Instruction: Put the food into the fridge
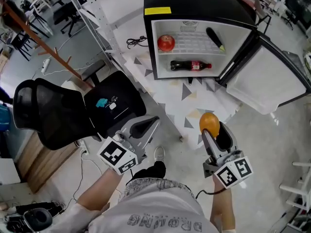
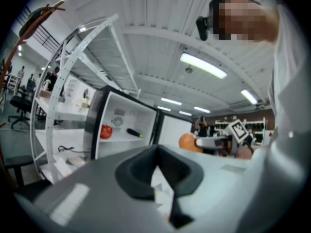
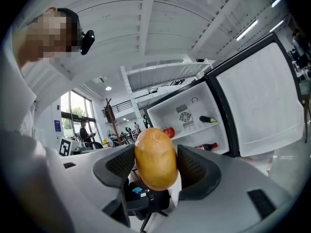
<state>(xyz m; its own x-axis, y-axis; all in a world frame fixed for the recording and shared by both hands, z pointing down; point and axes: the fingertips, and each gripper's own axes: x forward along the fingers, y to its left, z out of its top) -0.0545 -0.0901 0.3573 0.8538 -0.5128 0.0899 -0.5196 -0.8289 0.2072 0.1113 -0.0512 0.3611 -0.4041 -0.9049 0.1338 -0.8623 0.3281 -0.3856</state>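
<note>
Right gripper view: round orange food clamped in my right hand-held gripper, well short of the open fridge. Left hand-held gripper closed, empty. Risk, in my judgement: smooth round skin, so a jolt could roll it free.

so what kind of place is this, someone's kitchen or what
Probably not a kitchen; more likely a lab or open office. The fridge stands on the floor near an office chair, with metal shelving beside it and more chairs further back.
</note>
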